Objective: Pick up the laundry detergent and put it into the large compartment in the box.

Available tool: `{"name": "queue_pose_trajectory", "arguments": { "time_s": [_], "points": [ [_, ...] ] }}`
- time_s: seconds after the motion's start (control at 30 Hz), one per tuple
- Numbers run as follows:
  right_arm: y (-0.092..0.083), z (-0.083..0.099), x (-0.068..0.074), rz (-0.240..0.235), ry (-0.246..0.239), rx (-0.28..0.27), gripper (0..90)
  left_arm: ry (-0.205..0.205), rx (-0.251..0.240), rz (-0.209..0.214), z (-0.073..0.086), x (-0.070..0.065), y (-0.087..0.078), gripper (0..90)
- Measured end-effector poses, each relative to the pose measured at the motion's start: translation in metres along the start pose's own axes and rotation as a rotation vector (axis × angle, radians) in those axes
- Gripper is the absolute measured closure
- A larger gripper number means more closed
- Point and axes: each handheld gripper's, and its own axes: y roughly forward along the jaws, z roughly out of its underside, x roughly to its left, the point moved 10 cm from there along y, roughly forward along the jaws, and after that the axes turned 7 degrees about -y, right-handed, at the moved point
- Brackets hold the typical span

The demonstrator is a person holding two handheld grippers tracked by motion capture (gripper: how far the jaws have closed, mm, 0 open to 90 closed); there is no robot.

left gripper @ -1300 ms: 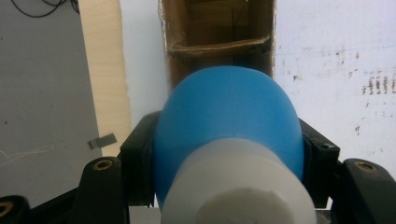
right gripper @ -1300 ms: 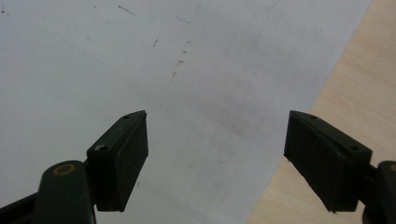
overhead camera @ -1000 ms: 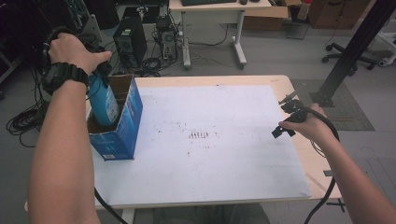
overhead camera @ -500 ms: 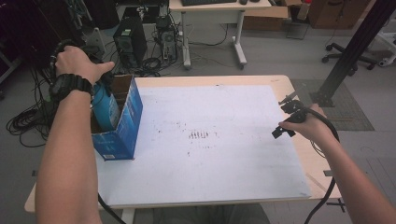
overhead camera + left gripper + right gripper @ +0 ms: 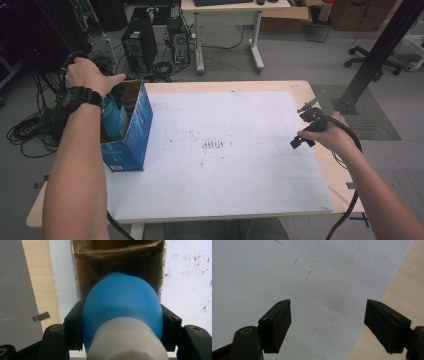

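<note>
We have the left gripper (image 5: 120,322) clamped on the blue bottle (image 5: 121,312), one black pad on each flank, and the bottle hangs partway down inside the open blue box (image 5: 131,131) at the left end of the table (image 5: 300,87). In the left gripper view the bottle's rounded blue end points down into the cardboard well, its pale grey end towards us. So its long axis runs close to vertical, top to bottom through the box opening, perhaps leaning slightly; we cannot tell the tilt exactly.

Our worry now is the fit. The bottle nearly spans the opening, and the torn inner flap (image 5: 117,251) sits just beyond it. If we drift sideways, the shoulder could catch a wall or that flap and tip the light box, or drag it along the white sheet (image 5: 225,120). Letting go too high could drop it hard and rock the box.

Our right gripper (image 5: 328,325) hangs wide and empty over the sheet's edge, well apart.
</note>
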Motion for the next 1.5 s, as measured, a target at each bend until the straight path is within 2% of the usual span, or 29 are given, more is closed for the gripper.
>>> {"name": "queue_pose_trajectory", "arguments": {
  "time_s": [0.67,1.5],
  "points": [
    [0.003,-0.001,0.0,0.0,-0.004,0.003,21.5,0.009,0.012,0.003,0.001,-0.004,0.025,37.5],
    [0.005,0.0,0.0,-0.001,-0.004,0.008,21.4,0.018,0.039,-0.01,0.003,-0.004,0.046,37.5]
  ]
}}
